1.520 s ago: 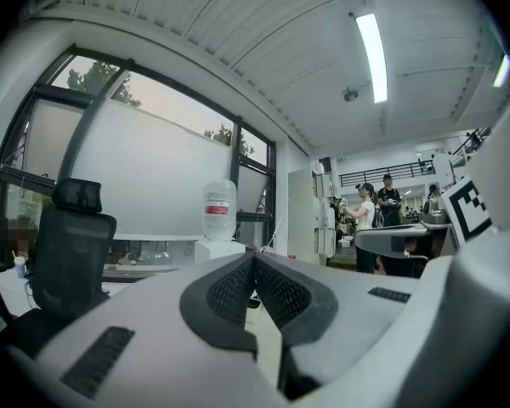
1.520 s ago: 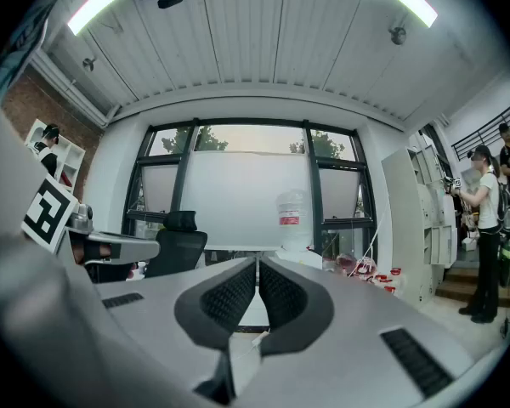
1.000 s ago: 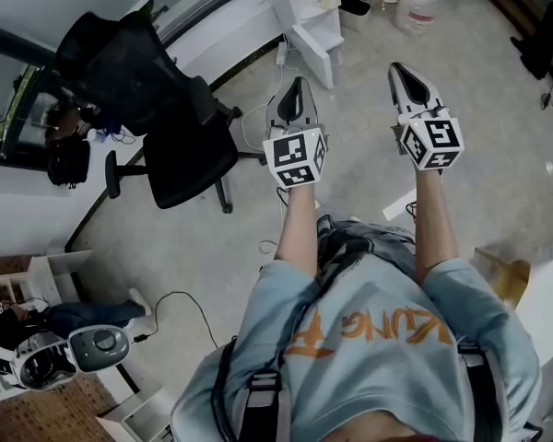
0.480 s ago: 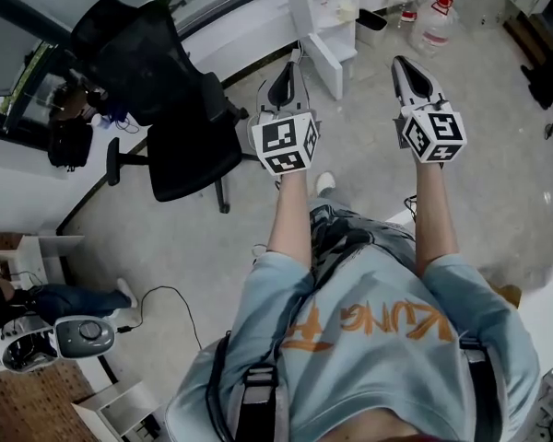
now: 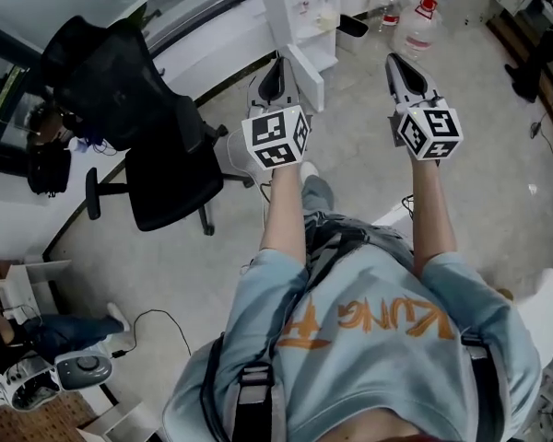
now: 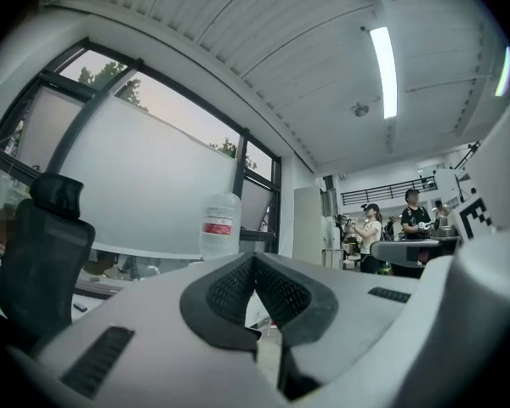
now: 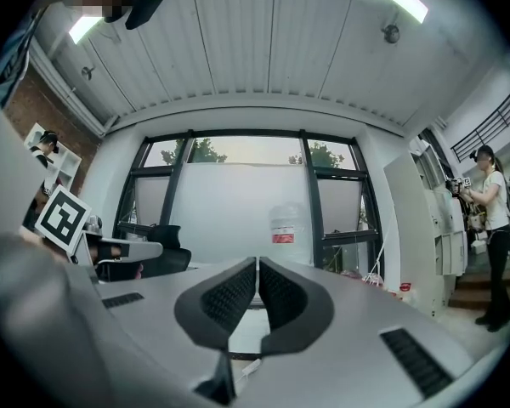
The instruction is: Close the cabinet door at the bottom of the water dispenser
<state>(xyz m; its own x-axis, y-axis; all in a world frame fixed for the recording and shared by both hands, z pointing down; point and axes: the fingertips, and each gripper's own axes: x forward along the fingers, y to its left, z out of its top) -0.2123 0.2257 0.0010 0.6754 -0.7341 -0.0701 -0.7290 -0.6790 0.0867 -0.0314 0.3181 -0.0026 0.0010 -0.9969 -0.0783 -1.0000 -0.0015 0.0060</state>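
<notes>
Grey speckled floor (image 5: 498, 182), office room, seen from above. White box-shaped water dispenser (image 5: 306, 3) stands at top centre. Its white cabinet door (image 5: 308, 74) at the bottom is swung out, open.

Left gripper (image 5: 277, 65): jaws together, nothing between them. Tip sits just beside the open door in the head view; contact cannot be told.

Right gripper (image 5: 395, 63): jaws together, empty, off to the door's right.

Black mesh office chair (image 5: 138, 99) left of the dispenser. Clear plastic water jugs with red caps (image 5: 415, 21) to its right.
</notes>
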